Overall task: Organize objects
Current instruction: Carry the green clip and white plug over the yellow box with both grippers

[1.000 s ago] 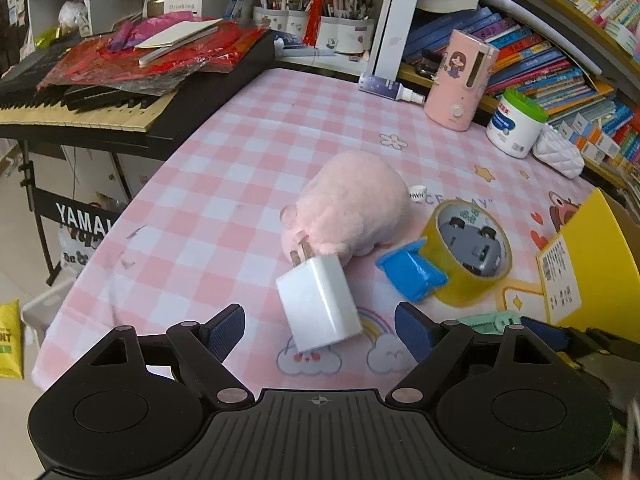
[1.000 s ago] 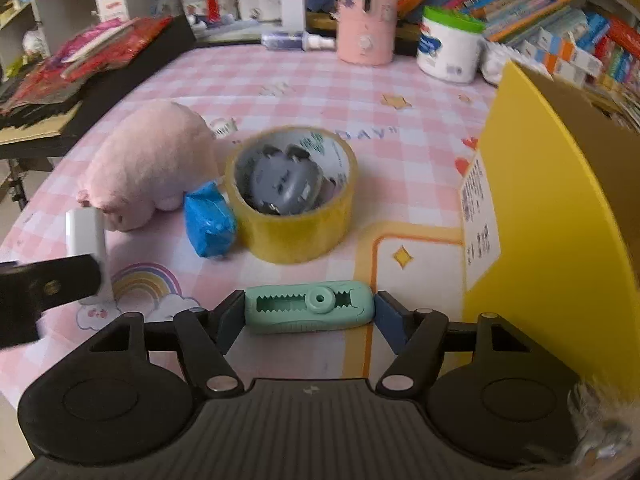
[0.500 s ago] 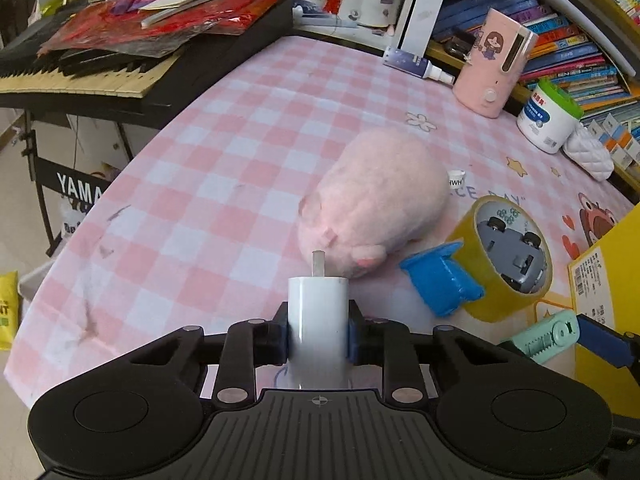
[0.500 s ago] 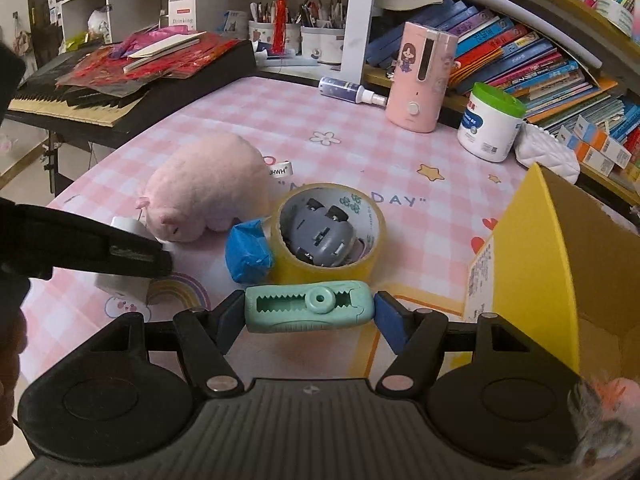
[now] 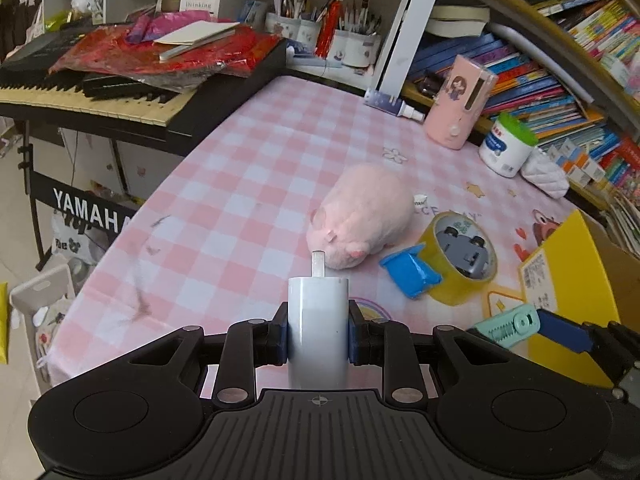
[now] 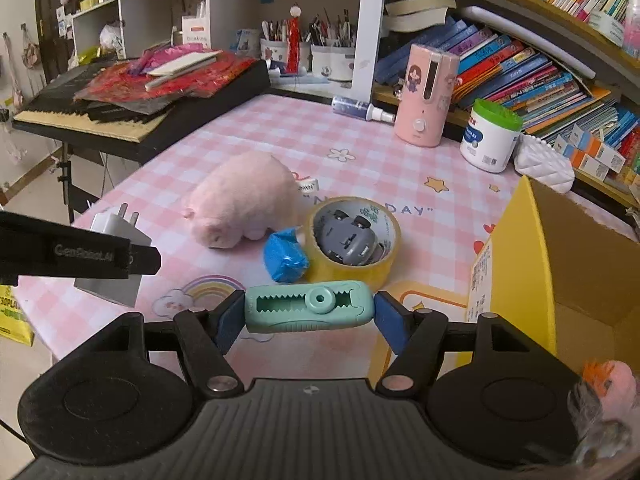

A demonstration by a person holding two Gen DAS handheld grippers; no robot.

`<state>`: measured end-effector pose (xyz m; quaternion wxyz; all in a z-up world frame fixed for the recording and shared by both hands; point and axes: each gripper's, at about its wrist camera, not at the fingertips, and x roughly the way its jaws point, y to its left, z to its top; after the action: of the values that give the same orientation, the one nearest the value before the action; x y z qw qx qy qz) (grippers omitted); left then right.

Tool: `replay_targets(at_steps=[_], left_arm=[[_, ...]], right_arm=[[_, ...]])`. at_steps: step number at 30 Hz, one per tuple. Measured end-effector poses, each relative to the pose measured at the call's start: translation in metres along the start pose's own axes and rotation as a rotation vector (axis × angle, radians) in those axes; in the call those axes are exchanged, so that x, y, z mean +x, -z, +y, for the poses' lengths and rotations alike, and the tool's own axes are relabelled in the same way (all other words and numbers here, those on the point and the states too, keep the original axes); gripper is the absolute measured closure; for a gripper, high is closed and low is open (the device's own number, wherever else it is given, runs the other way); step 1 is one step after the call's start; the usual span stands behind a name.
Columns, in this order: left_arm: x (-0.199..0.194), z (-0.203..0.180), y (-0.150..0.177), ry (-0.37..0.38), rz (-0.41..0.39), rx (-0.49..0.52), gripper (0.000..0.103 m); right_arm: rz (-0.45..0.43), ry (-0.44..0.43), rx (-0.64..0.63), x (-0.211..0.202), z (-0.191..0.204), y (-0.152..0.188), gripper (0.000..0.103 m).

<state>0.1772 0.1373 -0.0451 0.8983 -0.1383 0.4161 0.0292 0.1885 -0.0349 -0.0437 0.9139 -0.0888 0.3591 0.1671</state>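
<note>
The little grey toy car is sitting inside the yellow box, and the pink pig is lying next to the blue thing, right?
Not quite. The toy car sits inside the roll of tape, not the yellow box; the right wrist view shows it. The pink pig does lie next to the blue thing.

The worktop (image 5: 240,184) lies bare across the left and centre of the left wrist frame, up to the keyboard (image 5: 120,92) at upper left. Right of centre, a pink plush (image 5: 364,216), blue packet (image 5: 412,276) and yellow tape roll (image 5: 460,260) crowd together. The yellow box (image 6: 520,264) walls off the right edge.
</note>
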Motion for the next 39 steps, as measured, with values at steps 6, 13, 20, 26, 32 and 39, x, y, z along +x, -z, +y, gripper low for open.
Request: replay_targets(at_steps=[6, 13, 20, 26, 32, 39], left_arm=[[-0.027, 0.003, 0.02, 0.024, -0.02, 0.038, 0.079], [-0.05, 0.011, 0.042, 0.038, -0.029, 0.07, 0.079], [-0.076, 0.019, 0.069, 0.06, -0.016, 0.102, 0.079], [-0.098, 0.024, 0.093, 0.081, -0.01, 0.126, 0.079], [-0.112, 0.02, 0.113, 0.121, 0.011, 0.164, 0.079], [-0.122, 0.003, 0.133, 0.173, 0.033, 0.242, 0.079]], right_arm=[[-0.018, 0.01, 0.01, -0.025, 0.01, 0.008, 0.036], [-0.004, 0.029, 0.039, -0.047, 0.022, 0.026, 0.036], [0.017, 0.028, 0.073, -0.071, 0.039, 0.05, 0.036], [0.017, 0.041, 0.098, -0.096, 0.052, 0.073, 0.036], [0.021, 0.069, 0.128, -0.12, 0.059, 0.096, 0.036], [0.01, 0.117, 0.192, -0.148, 0.056, 0.124, 0.036]])
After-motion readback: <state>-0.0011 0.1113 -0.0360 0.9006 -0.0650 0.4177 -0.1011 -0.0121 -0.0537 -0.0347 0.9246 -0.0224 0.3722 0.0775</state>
